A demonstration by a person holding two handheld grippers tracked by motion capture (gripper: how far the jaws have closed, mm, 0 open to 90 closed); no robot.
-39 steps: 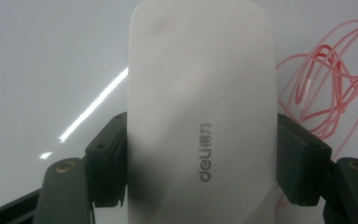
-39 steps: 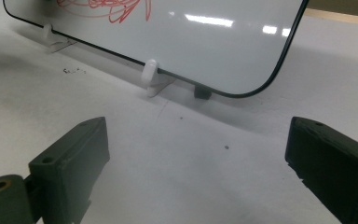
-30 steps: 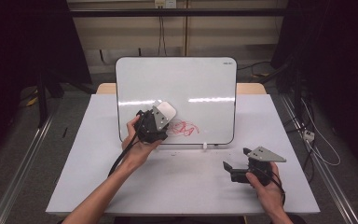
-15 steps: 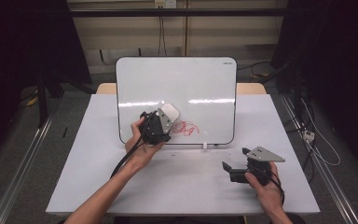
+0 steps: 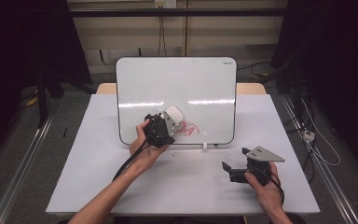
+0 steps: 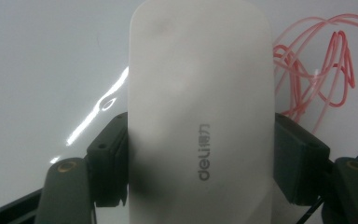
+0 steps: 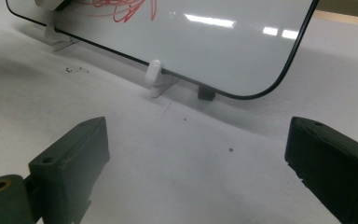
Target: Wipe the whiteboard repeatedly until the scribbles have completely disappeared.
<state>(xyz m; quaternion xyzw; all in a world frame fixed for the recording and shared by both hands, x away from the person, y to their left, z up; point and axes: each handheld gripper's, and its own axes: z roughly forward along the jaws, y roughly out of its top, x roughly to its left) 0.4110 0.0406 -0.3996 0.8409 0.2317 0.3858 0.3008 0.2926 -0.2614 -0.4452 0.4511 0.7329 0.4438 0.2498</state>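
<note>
Ahead: the upright whiteboard blocks my reach.
Open room: bare surface between my hands.

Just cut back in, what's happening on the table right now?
The left gripper is clamped on a white eraser and holds it against the whiteboard, right beside a red scribble that is not yet wiped off. The right gripper rests low over the table with its jaws open, holding nothing.
</note>
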